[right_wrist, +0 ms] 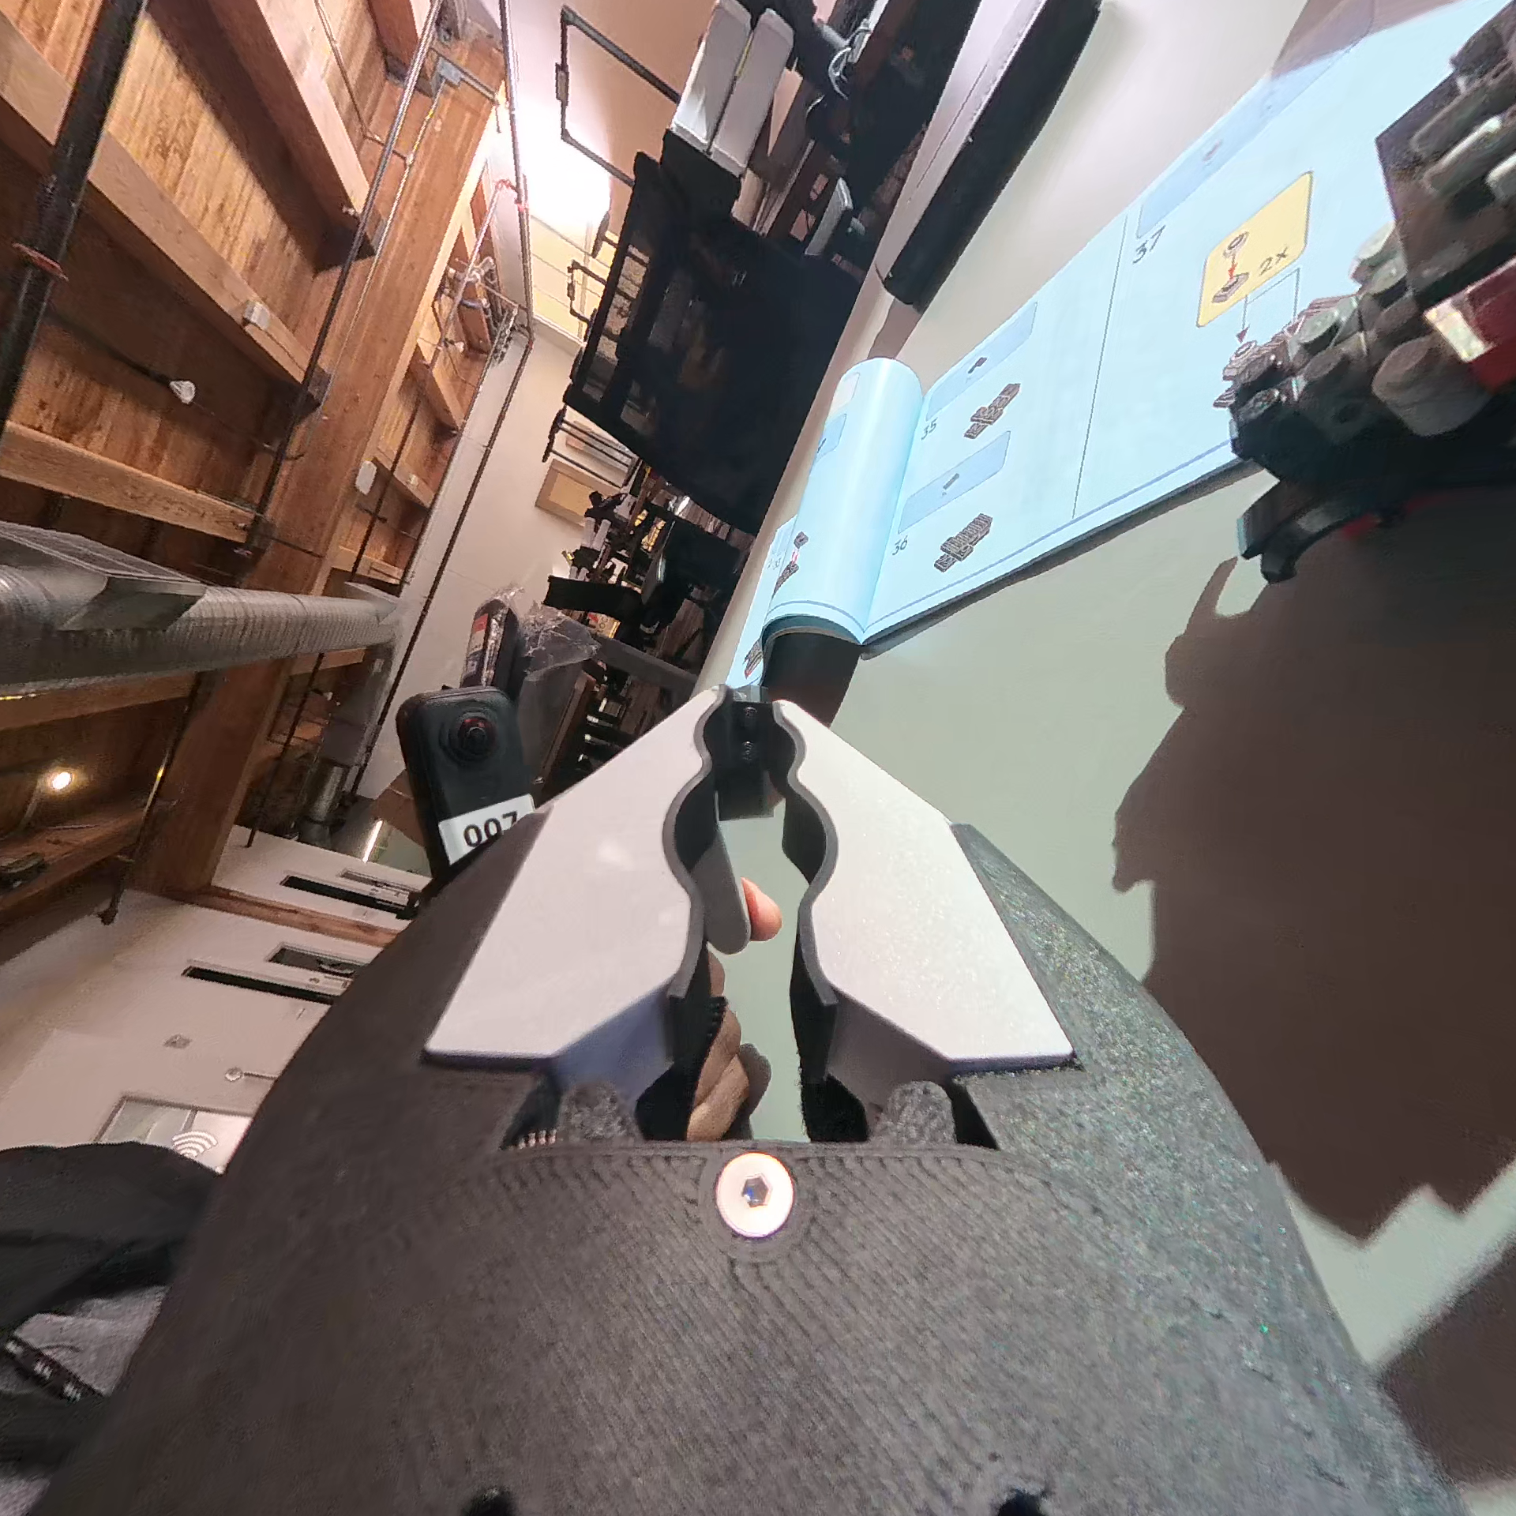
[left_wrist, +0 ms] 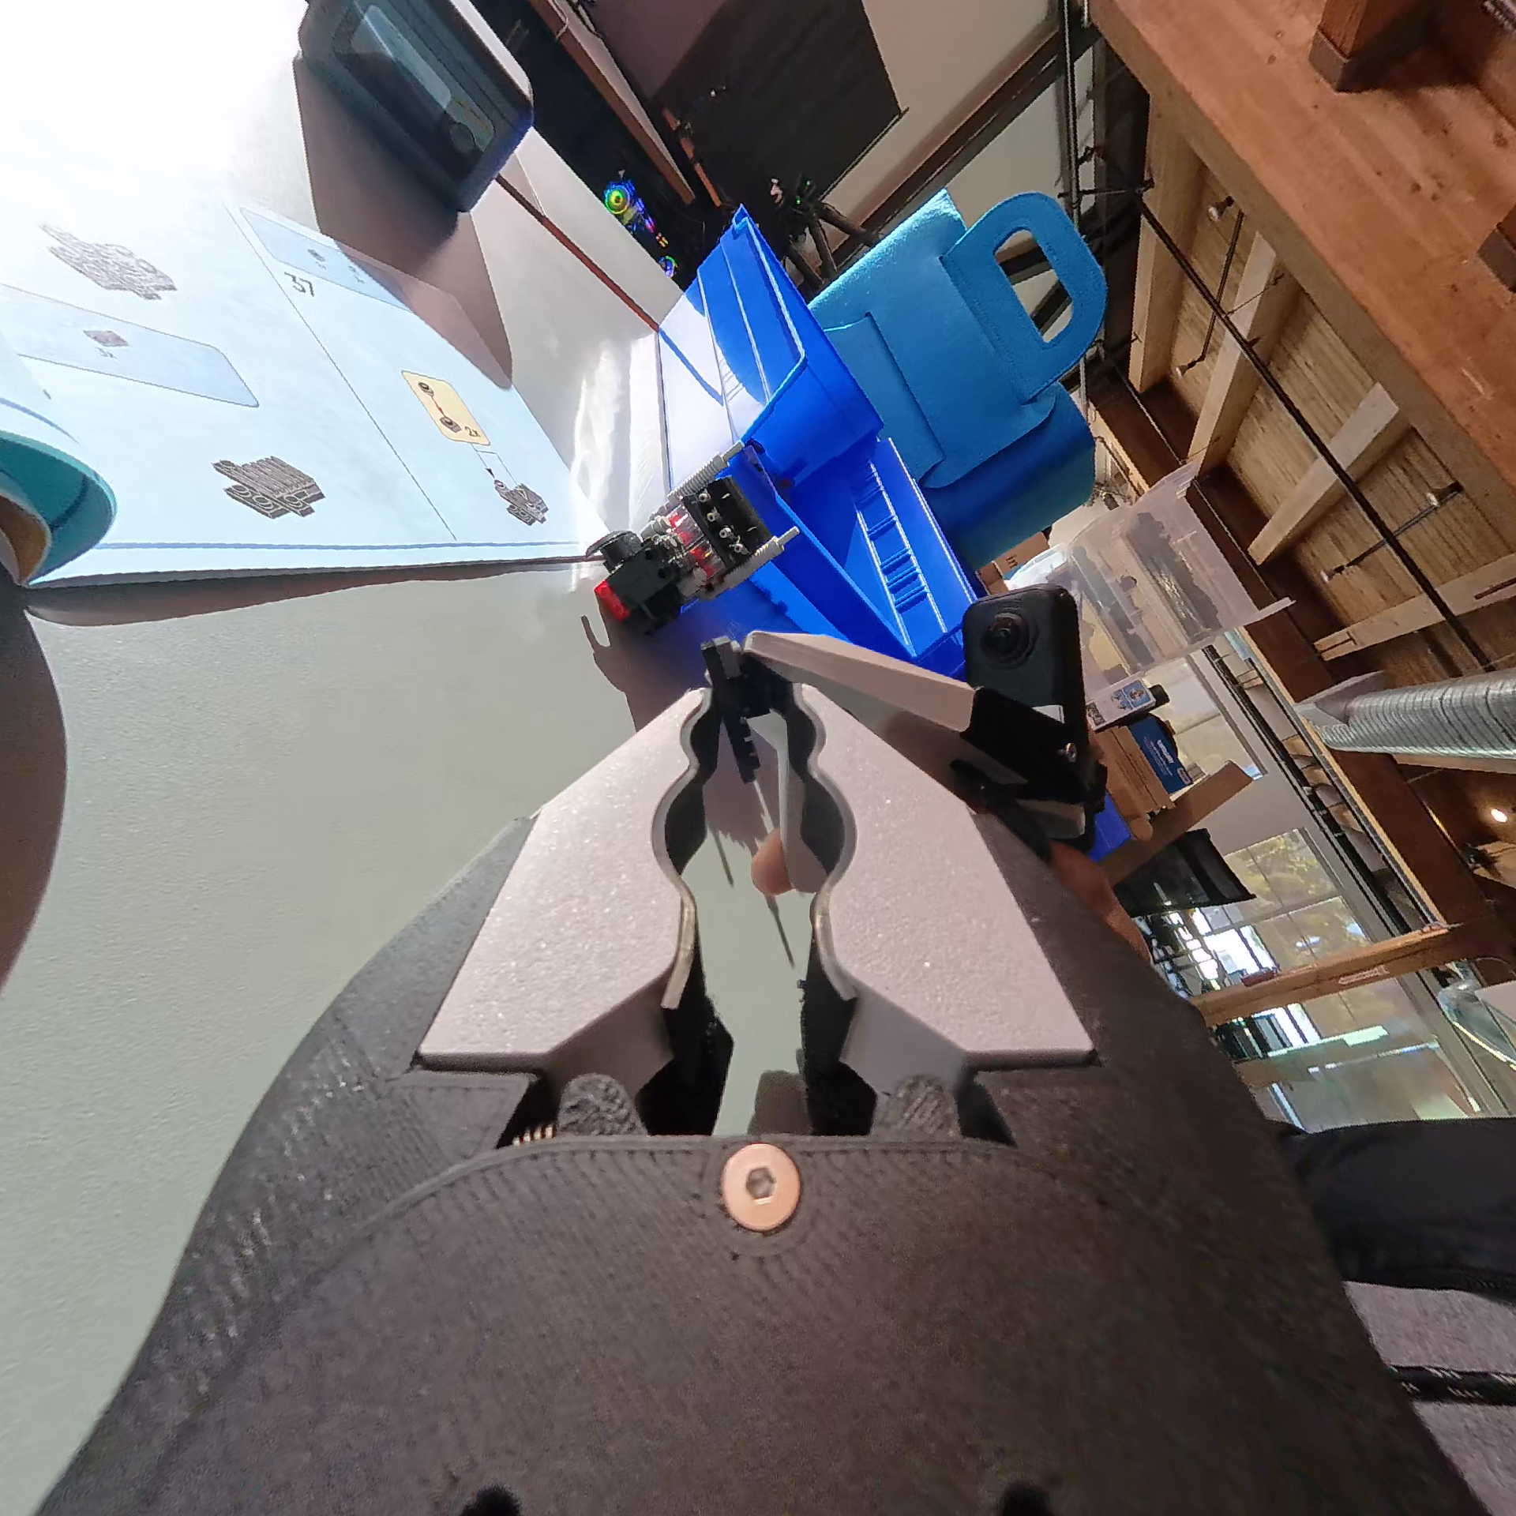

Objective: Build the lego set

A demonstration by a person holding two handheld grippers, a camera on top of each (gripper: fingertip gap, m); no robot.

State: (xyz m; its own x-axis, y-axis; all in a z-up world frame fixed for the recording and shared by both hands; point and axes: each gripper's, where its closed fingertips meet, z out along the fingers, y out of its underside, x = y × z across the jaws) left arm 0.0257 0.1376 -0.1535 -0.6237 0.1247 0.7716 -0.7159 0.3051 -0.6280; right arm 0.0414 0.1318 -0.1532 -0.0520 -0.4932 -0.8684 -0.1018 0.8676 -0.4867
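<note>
Lego piece, black and thin, is sitting pinched between both grippers' closed tips, near the partly built model; uneven squeezing risks flicking it away.

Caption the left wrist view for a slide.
Left gripper pinching a thin black lego plate, meeting the right gripper near the black-and-red lego model.

Probably a workshop (timber beams, ducting, shelving).
</note>
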